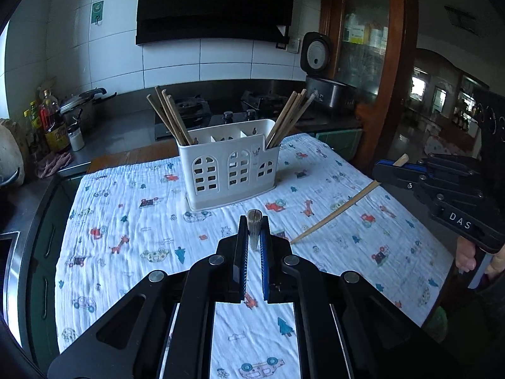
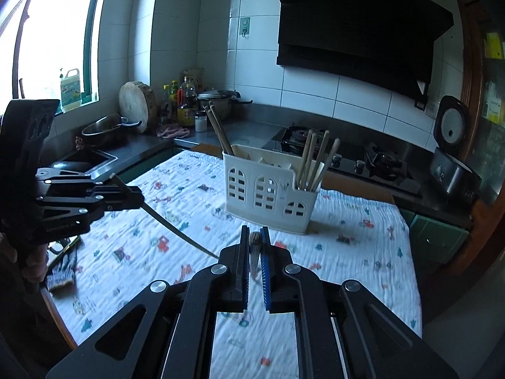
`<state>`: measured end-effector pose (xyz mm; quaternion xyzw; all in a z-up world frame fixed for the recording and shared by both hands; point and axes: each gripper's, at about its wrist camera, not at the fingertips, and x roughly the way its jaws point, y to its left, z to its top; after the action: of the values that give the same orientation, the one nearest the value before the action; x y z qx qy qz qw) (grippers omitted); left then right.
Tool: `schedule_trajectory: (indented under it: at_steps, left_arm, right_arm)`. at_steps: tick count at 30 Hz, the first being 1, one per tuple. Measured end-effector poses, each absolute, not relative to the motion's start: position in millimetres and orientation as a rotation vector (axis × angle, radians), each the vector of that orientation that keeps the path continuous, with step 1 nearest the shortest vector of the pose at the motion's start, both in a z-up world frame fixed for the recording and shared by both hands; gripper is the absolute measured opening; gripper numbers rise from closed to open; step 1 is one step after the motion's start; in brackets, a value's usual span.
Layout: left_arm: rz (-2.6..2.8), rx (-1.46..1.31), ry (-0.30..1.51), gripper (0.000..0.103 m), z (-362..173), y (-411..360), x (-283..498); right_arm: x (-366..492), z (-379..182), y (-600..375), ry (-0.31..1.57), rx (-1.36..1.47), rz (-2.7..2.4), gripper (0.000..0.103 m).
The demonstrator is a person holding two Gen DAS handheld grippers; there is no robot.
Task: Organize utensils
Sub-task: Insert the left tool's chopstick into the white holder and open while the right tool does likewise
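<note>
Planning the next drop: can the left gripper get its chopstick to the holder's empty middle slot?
Probably yes. The left gripper, shut on a chopstick, faces the white holder across bare cloth; the middle slot looks empty, with chopstick bundles only at the ends.

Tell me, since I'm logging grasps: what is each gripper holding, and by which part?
Each holds one chopstick near its thick end: the left gripper its chopstick, the right gripper its chopstick.

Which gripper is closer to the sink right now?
Left. The left gripper hangs over the cloth's edge nearest the sink; the right gripper is farther off, above the cloth's middle, facing the white utensil holder.
</note>
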<state>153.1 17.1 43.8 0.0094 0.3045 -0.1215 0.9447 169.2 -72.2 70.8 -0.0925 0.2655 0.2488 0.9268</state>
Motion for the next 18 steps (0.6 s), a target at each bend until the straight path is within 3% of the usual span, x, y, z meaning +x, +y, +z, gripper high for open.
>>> schedule_trajectory:
  at_steps: [9,18]
  left_arm:
    - [-0.277,0.014,0.618,0.006,69.8,24.2,186.3]
    - [-0.26,0.041,0.498,0.006,144.7,24.8,221.4]
  right_arm:
    - [204.7,98.7,-62.9,0.557,-0.207,0.528,0.007]
    - [239.8,168.1,-65.2,0.524,-0.149,0.577,0.007]
